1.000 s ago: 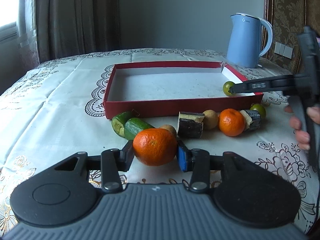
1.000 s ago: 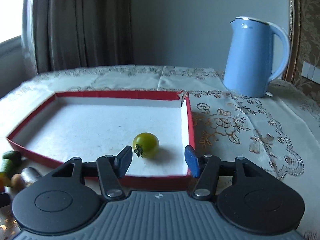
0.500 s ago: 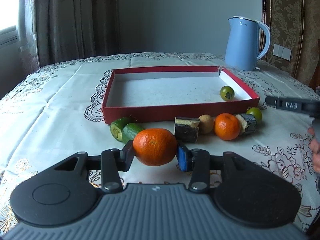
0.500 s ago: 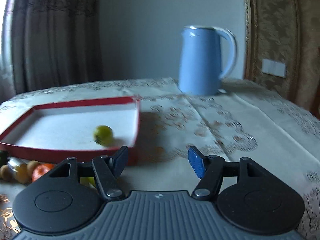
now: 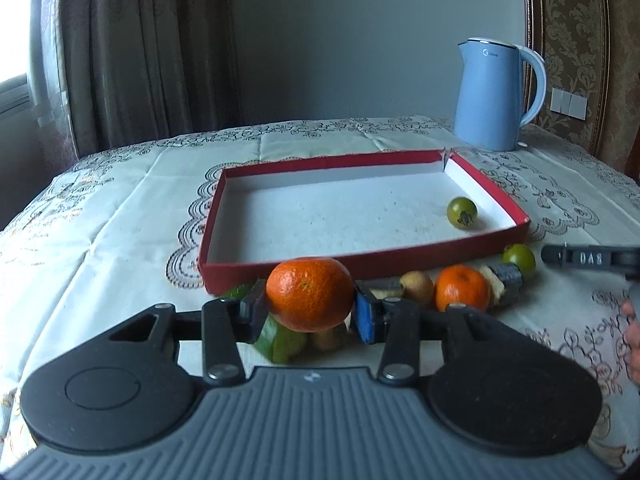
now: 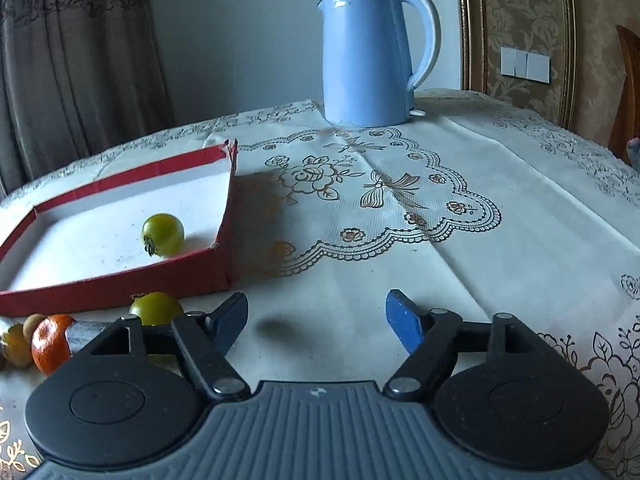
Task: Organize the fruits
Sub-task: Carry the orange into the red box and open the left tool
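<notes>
The left gripper [image 5: 310, 306] is clamped on a large tangerine [image 5: 310, 294], one pad pressed to each side, and holds it clear of the tablecloth [image 5: 120, 220] just short of the near wall of the red box [image 5: 400, 262].

The box lies at twelve o'clock from that gripper, shallow and white inside. A single green tomato [image 5: 462, 212] rests in it near the right wall, at about one o'clock.

Outside the box, along its near wall, a row of produce runs toward two and three o'clock: a small tan fruit [image 5: 418, 288], a smaller tangerine [image 5: 462, 294], a dark cut chunk [image 5: 506, 280] and a second green tomato [image 5: 519, 260]. A green vegetable [image 5: 280, 340] shows under the held tangerine.

The right gripper [image 6: 316, 320] has just been opening its jaws; they stand wide apart with nothing between them, over bare cloth to the right of the box. From there the boxed tomato sits at ten o'clock, and the loose tomato lies just beside the left finger at nine o'clock.

A blue kettle [image 6: 370, 56] stands at the back, at about twelve o'clock from the right gripper.
</notes>
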Motion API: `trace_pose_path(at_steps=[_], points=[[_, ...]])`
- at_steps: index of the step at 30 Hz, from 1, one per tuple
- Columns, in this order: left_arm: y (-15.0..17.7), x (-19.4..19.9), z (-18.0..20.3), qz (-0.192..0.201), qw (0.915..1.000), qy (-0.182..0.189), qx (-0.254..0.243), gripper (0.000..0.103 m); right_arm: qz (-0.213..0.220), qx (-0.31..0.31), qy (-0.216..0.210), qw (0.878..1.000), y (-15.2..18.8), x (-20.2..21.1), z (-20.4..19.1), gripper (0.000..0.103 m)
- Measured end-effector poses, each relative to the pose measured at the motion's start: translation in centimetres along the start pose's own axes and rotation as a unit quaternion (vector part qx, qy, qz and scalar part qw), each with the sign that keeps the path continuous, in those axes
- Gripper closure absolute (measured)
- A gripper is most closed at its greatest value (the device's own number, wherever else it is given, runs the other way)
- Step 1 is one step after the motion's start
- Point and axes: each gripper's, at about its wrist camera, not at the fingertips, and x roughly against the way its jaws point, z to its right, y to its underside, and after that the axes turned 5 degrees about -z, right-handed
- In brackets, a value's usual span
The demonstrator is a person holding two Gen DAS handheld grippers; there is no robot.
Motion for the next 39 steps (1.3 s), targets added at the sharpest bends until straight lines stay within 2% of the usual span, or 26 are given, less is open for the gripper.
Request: trace_pose_path(at_steps=[5,21,28,39], points=[[-1.8,-1.2,-0.4,0.004,1.0000,-0.005,0.000,0.063,-0.008,0.027,0.021,0.999,0.0,-0.3,-0.9,0.025],[-5.9,-7.8,-1.1,-0.024,0.9994,-0.022,0.004,0.063,-0.010,0.029,0.019,0.999,0.1,-0.4,-1.0,0.021],[-6.2,-10.6,-0.9,-0.053,0.9983,-0.022,0.001,0.063,-0.010,0.028,0.019,0.999,0.1,-0.4,-1.0,0.020],[-6.0,-12.3,-0.8,-0.078,0.9969,-0.016,0.001,0.062,-0.009,0.028,0.018,0.999,0.1,-0.5,-1.0,0.019]])
